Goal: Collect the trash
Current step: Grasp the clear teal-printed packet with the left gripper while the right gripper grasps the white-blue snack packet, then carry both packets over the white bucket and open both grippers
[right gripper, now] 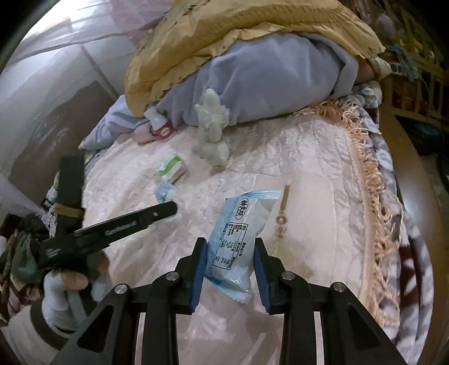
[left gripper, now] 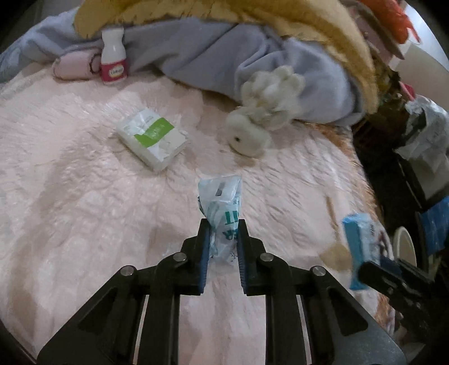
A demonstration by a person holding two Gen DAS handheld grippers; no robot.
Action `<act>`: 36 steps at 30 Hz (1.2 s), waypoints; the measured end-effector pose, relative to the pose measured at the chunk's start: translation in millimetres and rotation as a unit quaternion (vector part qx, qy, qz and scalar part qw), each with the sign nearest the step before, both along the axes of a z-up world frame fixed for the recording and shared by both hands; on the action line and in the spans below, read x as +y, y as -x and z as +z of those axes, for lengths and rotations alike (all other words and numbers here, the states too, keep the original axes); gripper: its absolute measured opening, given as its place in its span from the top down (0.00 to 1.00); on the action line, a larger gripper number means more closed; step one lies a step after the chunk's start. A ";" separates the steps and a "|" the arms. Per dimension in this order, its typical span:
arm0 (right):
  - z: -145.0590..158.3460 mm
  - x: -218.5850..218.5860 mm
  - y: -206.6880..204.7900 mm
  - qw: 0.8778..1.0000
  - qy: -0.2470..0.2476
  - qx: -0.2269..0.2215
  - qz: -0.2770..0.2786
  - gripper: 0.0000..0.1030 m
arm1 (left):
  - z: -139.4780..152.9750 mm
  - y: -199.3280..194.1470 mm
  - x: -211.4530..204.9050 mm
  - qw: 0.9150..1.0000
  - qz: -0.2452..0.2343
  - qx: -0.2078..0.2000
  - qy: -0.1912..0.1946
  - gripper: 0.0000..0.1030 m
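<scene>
my left gripper [left gripper: 223, 238] is clamped on a crumpled pale blue wrapper [left gripper: 221, 213], pads pinching its lower part, top of it sticking up over the pink bedspread [left gripper: 70, 196]. right gripper [right gripper: 228, 262] is closed on a blue-and-white snack packet [right gripper: 238, 238], held tilted w/ the upper end free above the bed. from the left cam i see that packet at the right edge, blurred. still lying on the spread: green-and-white tissue pack [left gripper: 153, 137], white plush toy [left gripper: 249, 134] near the grey-blue blanket [left gripper: 196, 50], small white bottle w/ red label [left gripper: 113, 57] upright by a pink rolled cloth [left gripper: 74, 67]. yellow quilt [left gripper: 280, 16] piled on top of the blanket. gloved hand [right gripper: 64, 294] on the left tool visible from right cam
</scene>
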State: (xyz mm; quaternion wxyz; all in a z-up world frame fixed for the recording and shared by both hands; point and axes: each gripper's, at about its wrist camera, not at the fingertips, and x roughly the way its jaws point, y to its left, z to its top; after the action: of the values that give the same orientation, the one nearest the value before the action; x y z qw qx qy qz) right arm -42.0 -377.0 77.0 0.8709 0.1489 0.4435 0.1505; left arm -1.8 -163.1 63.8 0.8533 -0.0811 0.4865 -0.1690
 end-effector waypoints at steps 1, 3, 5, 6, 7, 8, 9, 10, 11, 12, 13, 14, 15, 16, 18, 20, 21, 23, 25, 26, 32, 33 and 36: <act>2.0 0.2 4.9 1.000 0.000 -0.003 0.003 0.70 | 5.9 10.0 -1.3 1.000 -0.003 -0.004 -0.002 0.85; 7.0 3.6 15.6 1.000 0.003 -0.009 0.008 0.70 | 16.3 28.3 -3.8 1.000 -0.008 -0.014 -0.009 0.85; 12.2 6.7 26.2 1.000 0.005 -0.014 0.010 0.70 | 24.8 42.3 -5.0 1.000 -0.012 -0.023 -0.011 0.85; 14.6 7.1 31.5 1.000 0.006 -0.017 0.010 0.70 | 30.3 51.1 -6.4 0.999 -0.015 -0.030 -0.012 0.85; 16.7 7.7 36.0 1.000 0.007 -0.019 0.009 0.70 | 34.0 57.1 -6.9 0.999 -0.015 -0.036 -0.013 0.85; 19.1 7.6 41.1 1.000 0.009 -0.021 0.009 0.70 | 38.2 65.1 -8.5 0.999 -0.016 -0.044 -0.014 0.85; 22.3 7.1 47.7 1.000 0.011 -0.024 0.007 0.70 | 41.1 70.5 -11.3 0.999 -0.017 -0.048 -0.016 0.85; 24.4 6.7 52.6 1.000 0.015 -0.026 0.006 0.70 | 44.6 76.9 -13.6 0.998 -0.020 -0.054 -0.018 0.85; 26.4 6.8 56.9 0.999 0.019 -0.028 0.006 0.70 | 47.8 82.1 -14.9 0.998 -0.022 -0.059 -0.019 0.85; 28.6 6.6 62.1 0.999 0.023 -0.031 0.005 0.70 | 51.5 88.7 -17.5 0.997 -0.025 -0.064 -0.020 0.85; 31.0 5.9 67.6 0.999 0.025 -0.034 0.004 0.70 | 53.9 91.2 -19.8 0.997 -0.026 -0.066 -0.020 0.85; 32.6 5.9 70.7 0.999 0.025 -0.035 0.003 0.70 | 55.9 95.1 -21.9 0.997 -0.028 -0.069 -0.019 0.85; 34.7 4.7 75.6 0.999 0.025 -0.037 0.001 0.70 | 59.0 100.8 -25.0 0.997 -0.031 -0.072 -0.018 0.85; 36.8 3.9 79.1 0.999 0.025 -0.039 0.000 0.70 | 60.7 103.4 -28.2 0.996 -0.034 -0.074 -0.018 0.85; 41.5 1.1 87.4 0.999 0.028 -0.045 -0.003 0.70 | 65.1 111.3 -33.8 0.996 -0.039 -0.082 -0.020 0.85; 45.9 -2.5 94.4 0.998 0.032 -0.051 -0.007 0.70 | 68.8 118.8 -40.9 0.995 -0.047 -0.088 -0.020 0.85; 48.4 -5.0 98.4 0.998 0.033 -0.054 -0.009 0.70 | 69.9 121.8 -44.7 0.994 -0.051 -0.090 -0.020 0.85; 52.9 -10.5 105.5 0.998 0.036 -0.059 -0.016 0.70 | 71.6 127.5 -54.3 0.994 -0.061 -0.094 -0.021 0.85; 55.7 -16.2 111.7 0.997 0.039 -0.061 -0.022 0.69 | 72.9 133.0 -63.9 0.993 -0.070 -0.096 -0.021 0.85; 56.9 -20.4 115.1 0.997 0.039 -0.063 -0.027 0.69 | 73.7 135.5 -68.2 0.992 -0.073 -0.097 -0.021 0.85; 58.5 -42.2 129.8 0.996 0.040 -0.062 -0.049 0.69 | 78.7 147.3 -92.9 0.990 -0.097 -0.106 -0.017 0.85; 58.8 -46.8 132.6 0.996 0.040 -0.062 -0.054 0.69 | 79.1 148.5 -97.5 0.989 -0.101 -0.106 -0.017 0.85; 60.1 -59.5 138.5 0.995 0.041 -0.062 -0.069 0.69 | 80.1 152.2 -110.9 0.987 -0.115 -0.108 -0.017 0.85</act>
State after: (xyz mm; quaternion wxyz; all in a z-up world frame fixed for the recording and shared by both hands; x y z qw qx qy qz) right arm -180.5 -436.5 137.1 0.9104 0.1338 0.3831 0.0805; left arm -154.0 -274.0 143.9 0.8770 0.0084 0.4006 -0.2651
